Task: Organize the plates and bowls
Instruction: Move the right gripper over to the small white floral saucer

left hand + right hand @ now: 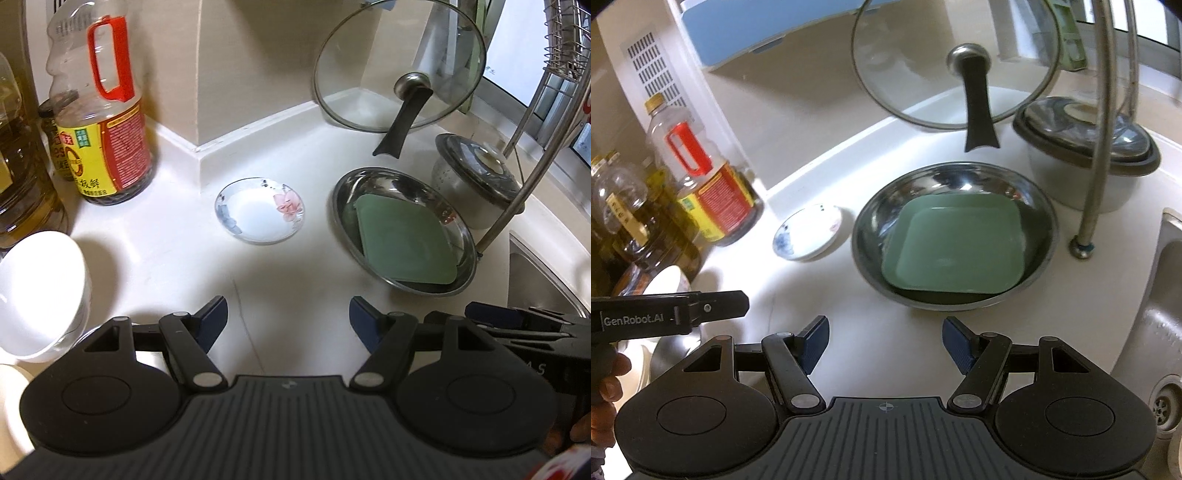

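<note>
Where the white counter (155,266) bends around the wall corner, a small flowered saucer (259,210) lies flat in the open, with bare counter on every side of it. Just to its right sits a steel pan (955,236) holding a green square plate (955,245), which lies inside the rim and tilts slightly against the pan's wall. A white bowl (40,288) stands at the left edge of the left wrist view, near the bottles.

Both tools are released and hold nothing. The left gripper (288,325) hangs over bare counter in front of the saucer, its jaws apart. The right gripper (884,343) stands with jaws apart just short of the pan's near rim.

Behind the pan a glass lid (956,62) leans upright against the wall, its black handle (979,110) reaching down toward the pan's far rim. A lidded pot (1086,147) crowds the pan's right rear, and a curved metal pipe (1100,129) rises from the counter beside it. The sink edge (1167,236) bounds the right side. A sauce bottle (103,110) stands on the left, near the wall.
</note>
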Available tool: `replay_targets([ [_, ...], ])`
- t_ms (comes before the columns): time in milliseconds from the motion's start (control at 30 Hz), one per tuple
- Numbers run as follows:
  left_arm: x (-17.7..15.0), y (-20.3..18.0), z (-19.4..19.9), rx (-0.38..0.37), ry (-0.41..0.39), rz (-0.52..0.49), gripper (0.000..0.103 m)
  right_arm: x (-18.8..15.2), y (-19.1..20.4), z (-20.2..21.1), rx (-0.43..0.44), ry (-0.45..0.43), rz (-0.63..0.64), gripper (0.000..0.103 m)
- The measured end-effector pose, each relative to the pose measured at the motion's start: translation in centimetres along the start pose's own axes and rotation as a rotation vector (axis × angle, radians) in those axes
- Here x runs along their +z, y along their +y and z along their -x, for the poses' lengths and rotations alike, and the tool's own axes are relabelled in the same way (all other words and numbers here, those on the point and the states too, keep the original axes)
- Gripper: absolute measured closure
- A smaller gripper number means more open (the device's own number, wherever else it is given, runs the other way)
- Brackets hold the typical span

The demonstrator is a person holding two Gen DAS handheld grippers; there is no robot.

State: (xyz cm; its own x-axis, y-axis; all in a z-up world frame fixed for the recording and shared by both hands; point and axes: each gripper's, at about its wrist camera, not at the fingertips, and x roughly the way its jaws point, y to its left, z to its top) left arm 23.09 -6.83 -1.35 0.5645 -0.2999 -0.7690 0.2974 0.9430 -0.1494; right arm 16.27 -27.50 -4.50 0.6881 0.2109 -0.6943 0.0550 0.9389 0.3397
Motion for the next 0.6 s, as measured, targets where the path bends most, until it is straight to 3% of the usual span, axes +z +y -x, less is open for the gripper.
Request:
replay_targets([
  [600, 0.8, 3.3, -0.7, 0.105, -0.015, 0.021, 0.032, 1.2, 3.5, -3.3, 0.055, 0.014, 0.060, 0.035],
])
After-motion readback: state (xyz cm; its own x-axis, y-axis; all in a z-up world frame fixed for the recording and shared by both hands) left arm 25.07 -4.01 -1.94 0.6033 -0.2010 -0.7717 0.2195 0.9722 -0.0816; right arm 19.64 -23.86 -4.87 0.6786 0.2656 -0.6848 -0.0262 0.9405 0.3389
